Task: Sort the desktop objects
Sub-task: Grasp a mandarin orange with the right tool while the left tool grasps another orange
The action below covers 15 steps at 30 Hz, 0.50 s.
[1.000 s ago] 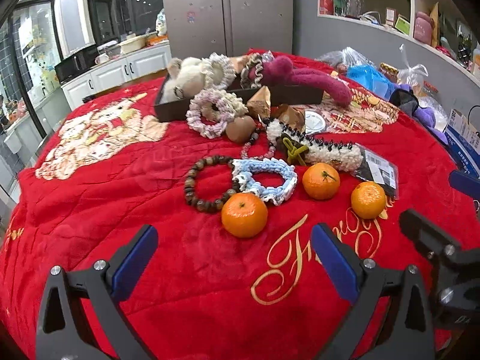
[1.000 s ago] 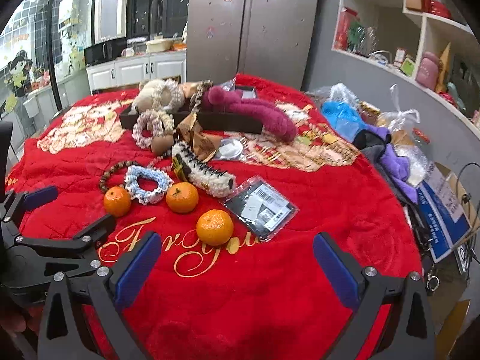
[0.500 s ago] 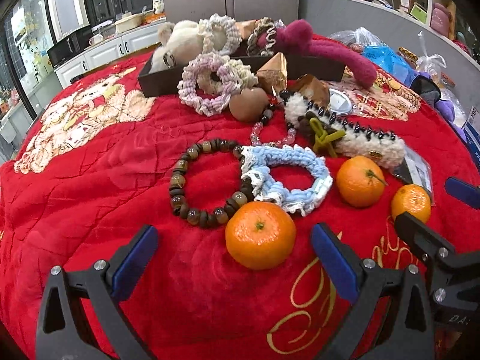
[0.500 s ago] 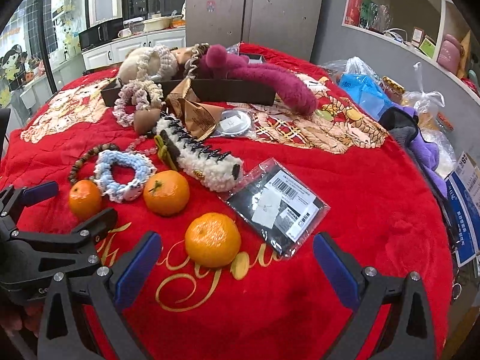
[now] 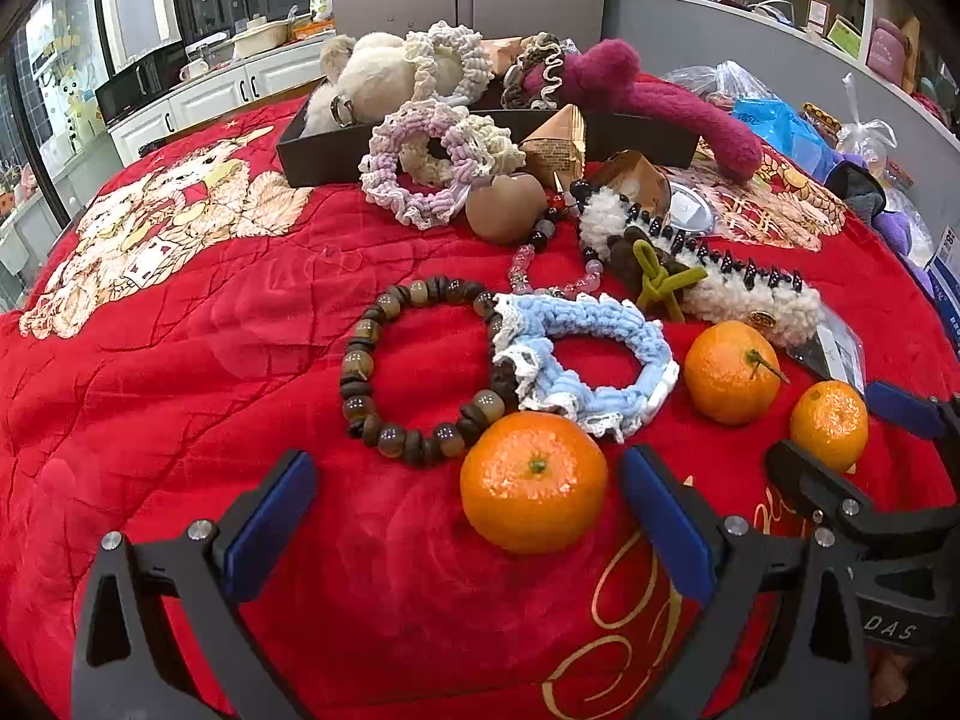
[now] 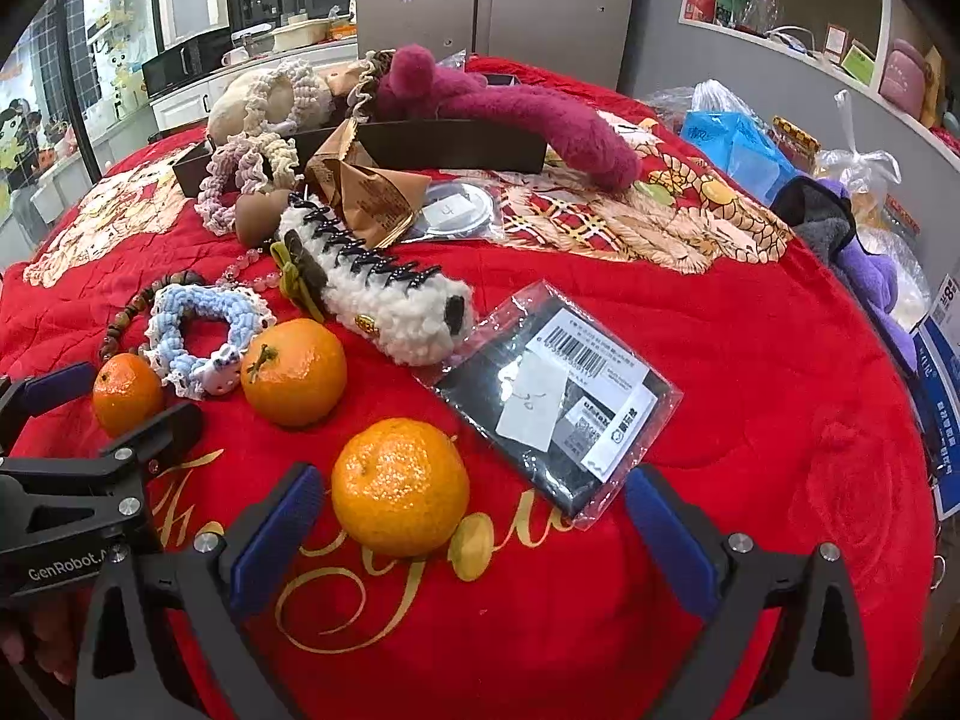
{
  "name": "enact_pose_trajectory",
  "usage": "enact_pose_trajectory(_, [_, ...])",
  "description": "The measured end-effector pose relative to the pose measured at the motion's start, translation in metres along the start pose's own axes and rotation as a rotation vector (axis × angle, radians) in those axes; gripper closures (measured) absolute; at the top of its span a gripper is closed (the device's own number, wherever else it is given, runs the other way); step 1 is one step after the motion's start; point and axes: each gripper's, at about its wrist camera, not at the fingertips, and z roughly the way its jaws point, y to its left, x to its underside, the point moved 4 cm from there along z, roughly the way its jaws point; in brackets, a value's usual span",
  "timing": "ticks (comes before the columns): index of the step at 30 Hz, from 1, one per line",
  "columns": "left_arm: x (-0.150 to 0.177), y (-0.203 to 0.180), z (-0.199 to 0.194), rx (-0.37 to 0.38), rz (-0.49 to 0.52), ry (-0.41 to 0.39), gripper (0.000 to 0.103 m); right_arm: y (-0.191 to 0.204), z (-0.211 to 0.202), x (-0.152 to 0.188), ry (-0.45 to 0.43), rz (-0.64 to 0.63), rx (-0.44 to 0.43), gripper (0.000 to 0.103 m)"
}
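Note:
Three oranges lie on the red quilt (image 5: 180,360) near its front. My left gripper (image 5: 465,498) is open, and the left orange (image 5: 534,480) sits between its blue pads, close to the right one. My right gripper (image 6: 474,510) is also open, and the right orange (image 6: 399,486) lies between its pads, nearer the left one. The middle orange (image 6: 294,372) rests apart from both. Behind them are a brown bead bracelet (image 5: 360,360), a blue scrunchie (image 5: 600,324) and a fluffy white hair claw (image 5: 720,294).
A black tray (image 5: 300,162) at the back holds plush toys and scrunchies, with a pink scrunchie (image 5: 408,180) leaning against it. A bagged dark item with a barcode label (image 6: 558,396) lies right of the oranges. Bags and cloths crowd the quilt's right edge.
Both grippers have moved forward and lower over the quilt. Each open gripper now has an orange between its fingers. No object has shifted.

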Motion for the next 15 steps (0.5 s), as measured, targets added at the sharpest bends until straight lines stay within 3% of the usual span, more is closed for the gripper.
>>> enact_pose_trajectory(2, [0.0,-0.002,-0.002,0.007,0.008,-0.007,0.007,0.002,-0.001,0.0,-0.006,-0.012,-0.008,0.01])
enact_pose_trajectory(9, [0.002,-0.012,-0.01,0.019,0.041,-0.041,0.035,0.017,-0.008,0.001,-0.026,-0.075,-0.024,0.057])
enact_pose_trajectory(13, [0.003,-0.01,-0.013,0.031,0.031,-0.047,0.044,0.022,-0.01,0.003,-0.02,-0.099,-0.035,0.063])
enact_pose_trajectory(15, [0.004,-0.012,-0.015,0.044,0.039,-0.051,0.055,0.023,-0.011,0.004,-0.017,-0.098,-0.039,0.063])
